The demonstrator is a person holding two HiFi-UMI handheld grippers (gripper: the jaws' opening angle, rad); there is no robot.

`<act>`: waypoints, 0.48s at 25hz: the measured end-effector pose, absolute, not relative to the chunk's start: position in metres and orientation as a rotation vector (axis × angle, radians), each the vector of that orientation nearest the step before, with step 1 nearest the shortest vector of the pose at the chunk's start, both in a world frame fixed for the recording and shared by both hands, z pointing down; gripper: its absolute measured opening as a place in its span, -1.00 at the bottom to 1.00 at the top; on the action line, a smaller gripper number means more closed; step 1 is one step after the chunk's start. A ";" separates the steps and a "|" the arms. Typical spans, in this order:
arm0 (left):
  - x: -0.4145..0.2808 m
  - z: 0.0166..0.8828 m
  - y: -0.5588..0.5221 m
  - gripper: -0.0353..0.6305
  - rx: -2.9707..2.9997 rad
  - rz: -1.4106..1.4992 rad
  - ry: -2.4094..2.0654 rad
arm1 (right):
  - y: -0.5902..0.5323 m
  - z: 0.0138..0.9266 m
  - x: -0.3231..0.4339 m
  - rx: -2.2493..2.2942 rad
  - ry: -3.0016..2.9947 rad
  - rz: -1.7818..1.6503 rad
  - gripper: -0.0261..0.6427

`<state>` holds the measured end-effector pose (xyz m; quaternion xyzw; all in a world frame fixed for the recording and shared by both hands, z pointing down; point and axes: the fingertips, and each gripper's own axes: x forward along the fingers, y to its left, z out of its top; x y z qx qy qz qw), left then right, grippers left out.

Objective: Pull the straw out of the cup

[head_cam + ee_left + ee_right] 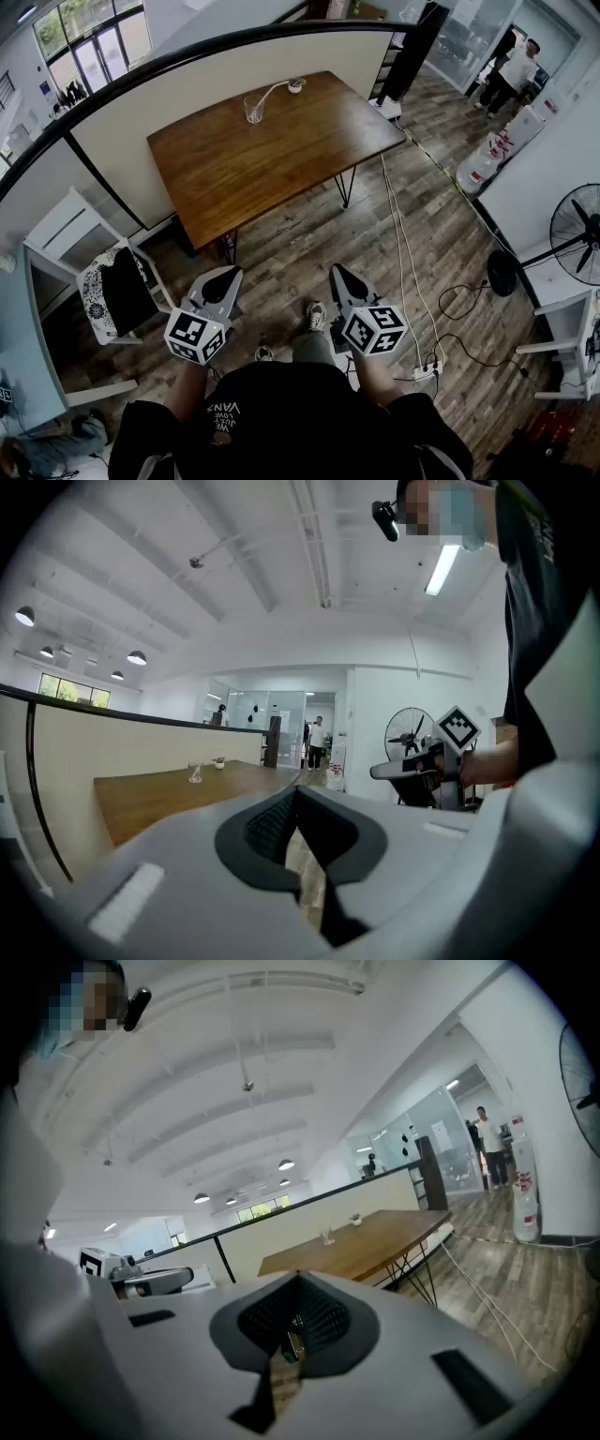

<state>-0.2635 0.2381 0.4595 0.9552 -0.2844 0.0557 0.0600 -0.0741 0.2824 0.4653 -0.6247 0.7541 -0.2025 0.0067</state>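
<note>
A clear glass cup (253,111) stands near the far edge of the wooden table (281,159), with a white bent straw (270,92) leaning out of it to the right. The cup also shows small and far off in the left gripper view (195,774) and the right gripper view (327,1237). My left gripper (228,274) and right gripper (338,272) are held close to my body, well short of the table, over the floor. Both are shut with nothing between their jaws. From the left gripper view the right gripper (380,772) is seen off to the right.
A small white pot (296,85) sits beside the cup. A low partition wall (234,66) runs behind the table. White chairs (103,291) stand at the left, a fan (577,234) at the right, cables (403,244) and a power strip (427,370) lie on the floor. A person (511,70) stands far off.
</note>
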 end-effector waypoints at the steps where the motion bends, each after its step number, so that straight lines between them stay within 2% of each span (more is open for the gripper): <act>1: -0.261 0.458 0.235 -0.86 2.894 0.168 -0.862 | 0.279 0.464 -0.072 -1.947 2.367 -0.632 -0.89; 10: -0.228 0.461 0.197 -0.84 2.872 0.142 -0.889 | 0.236 0.464 -0.050 -1.831 2.386 -0.624 -0.85; 12: -0.218 0.462 0.186 -0.84 2.862 0.135 -0.901 | 0.222 0.466 -0.041 -1.825 2.394 -0.630 -0.67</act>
